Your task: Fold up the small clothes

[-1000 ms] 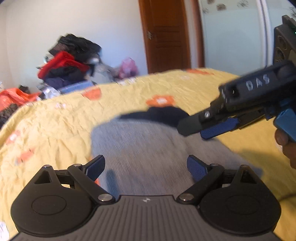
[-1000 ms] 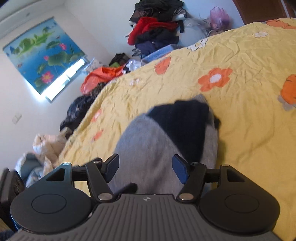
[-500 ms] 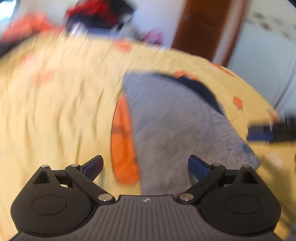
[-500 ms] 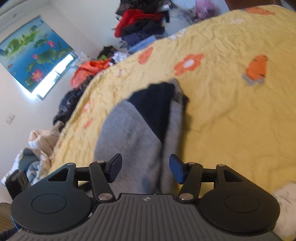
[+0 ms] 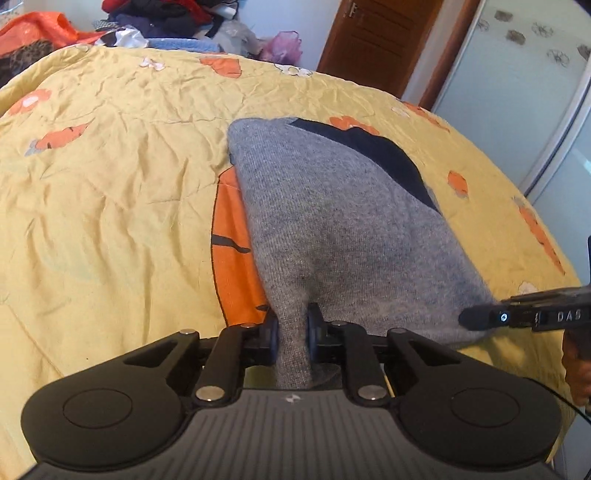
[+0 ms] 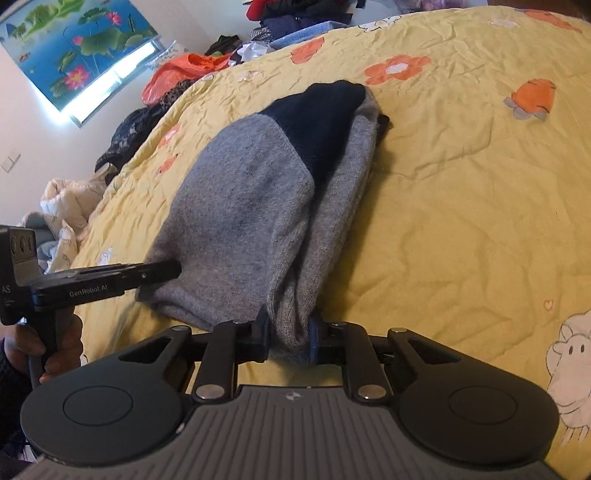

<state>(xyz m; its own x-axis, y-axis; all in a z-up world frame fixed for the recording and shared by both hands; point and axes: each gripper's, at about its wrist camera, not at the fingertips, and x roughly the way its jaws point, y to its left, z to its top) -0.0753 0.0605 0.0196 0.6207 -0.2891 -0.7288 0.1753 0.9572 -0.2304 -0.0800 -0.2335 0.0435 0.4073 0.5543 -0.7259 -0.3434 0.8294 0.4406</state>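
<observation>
So the grey sweater (image 5: 343, 229) with the dark navy patch was lying on my yellow flowered bedspread (image 5: 110, 184), near edge bunched up toward me. My left gripper (image 5: 291, 332) was squeezing shut with a fold of that near edge pinched between its pads. The right gripper (image 6: 288, 332) was clamping down on the other near corner the same way.

Bed under a crumpled yellow quilt with orange flower prints (image 5: 110, 155). Brown panelled wooden door (image 5: 373, 40) far right, frosted sliding wardrobe panel (image 5: 517, 92) beside it. Heap of dark and red clothes (image 5: 159, 14) at the far edge. Lotus-print roller blind (image 6: 74, 44) over a bright window, far left; white walls.
</observation>
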